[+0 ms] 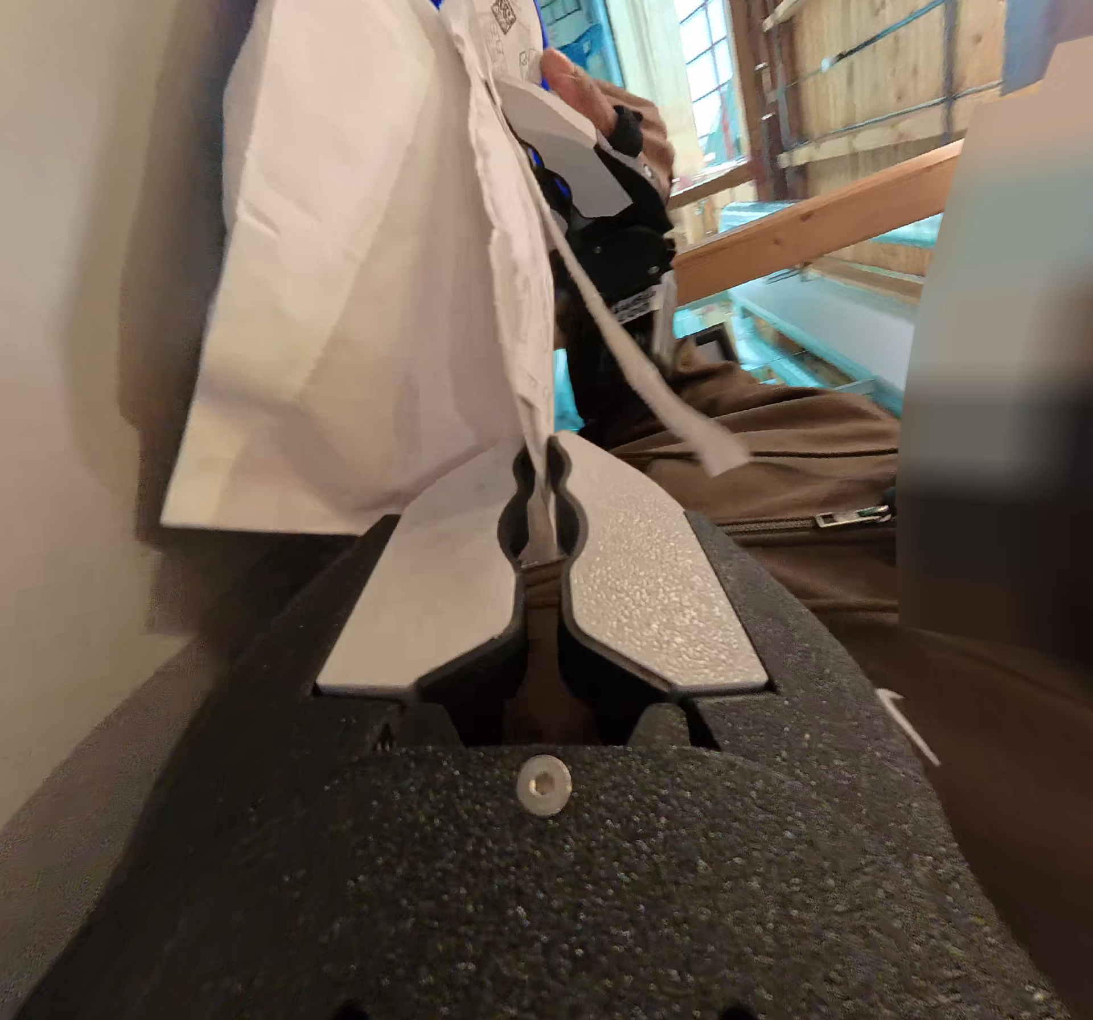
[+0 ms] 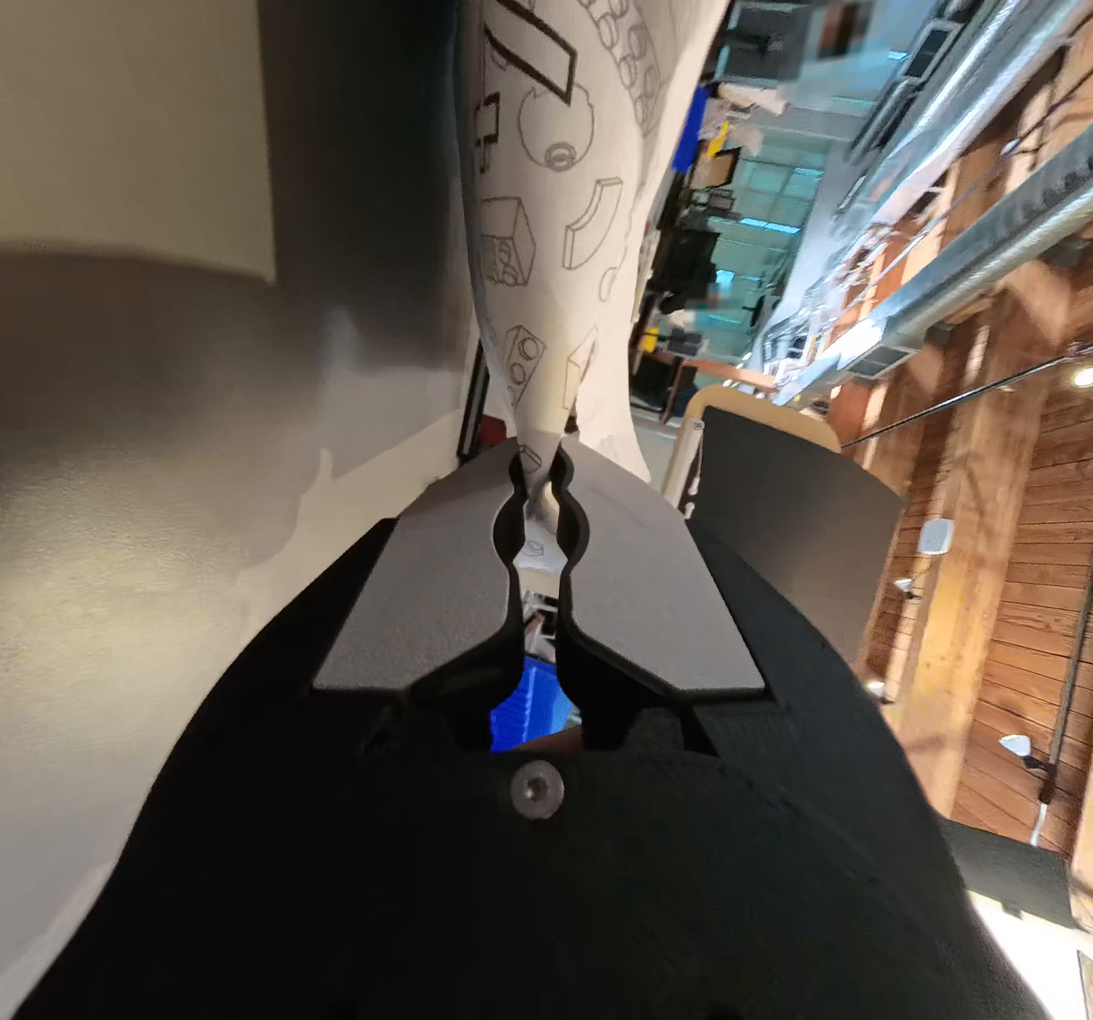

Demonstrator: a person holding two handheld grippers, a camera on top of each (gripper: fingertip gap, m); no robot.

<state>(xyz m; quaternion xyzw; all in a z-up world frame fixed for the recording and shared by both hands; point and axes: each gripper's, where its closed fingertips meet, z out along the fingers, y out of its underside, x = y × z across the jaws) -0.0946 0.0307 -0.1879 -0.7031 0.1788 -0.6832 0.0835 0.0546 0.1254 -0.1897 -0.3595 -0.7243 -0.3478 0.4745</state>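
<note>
We see both grippers clamped on one white paper bag (image 1: 355, 234): left gripper (image 1: 541, 459) on its edge, right gripper (image 2: 539, 462) on its printed corner; bag top cut off; pale wall (image 1: 89, 223) blurred; wooden boards (image 2: 1005, 518) behind.

Wooden plank walls (image 2: 1005, 577), bright windows (image 1: 704, 33)

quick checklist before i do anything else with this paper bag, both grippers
1. Left gripper shut on the white paper bag edge: ok.
2. Right gripper shut on the bag's printed side: ok.
3. Both grips sit on the same bag: cannot tell.
4. Torn strip hangs loose off the bag: not ok.
5. Bag's contents: cannot tell.
6. Bag clear of the pale surface beside it: cannot tell.
</note>
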